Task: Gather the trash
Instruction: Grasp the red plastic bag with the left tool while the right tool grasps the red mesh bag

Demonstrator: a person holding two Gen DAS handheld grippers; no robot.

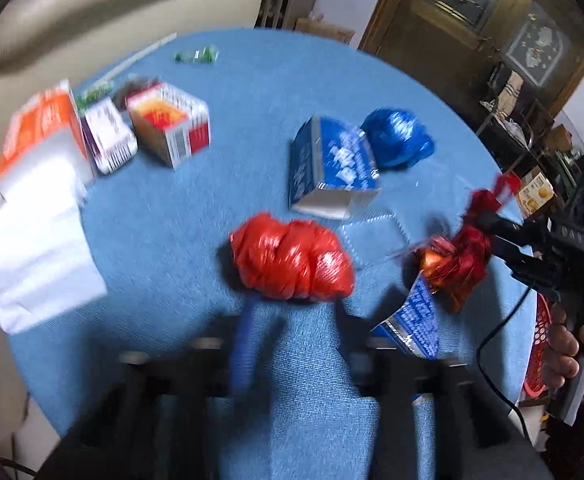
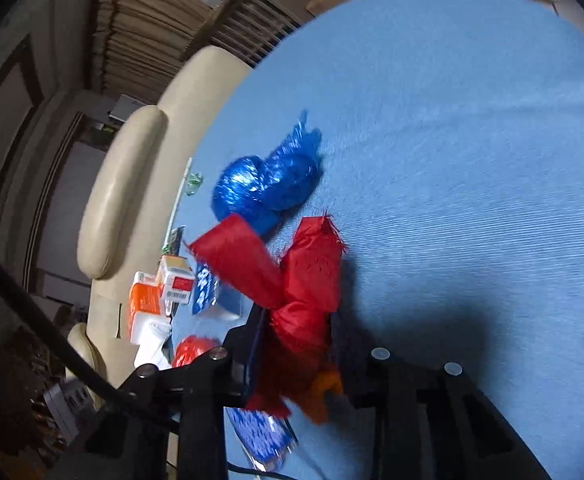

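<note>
My right gripper (image 2: pixel 296 344) pinches the red bag (image 2: pixel 312 280) by loose plastic; it may slip. Left gripper (image 1: pixel 292 320) open.

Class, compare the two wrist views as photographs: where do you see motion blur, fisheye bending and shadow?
Left wrist view: heavy motion blur on the left tool and the white tissues; the round blue table bulges. Right wrist view: sharper, the right tool shut on red trash, throwing a dark shadow over the cloth; the table edge curves strongly.
</note>
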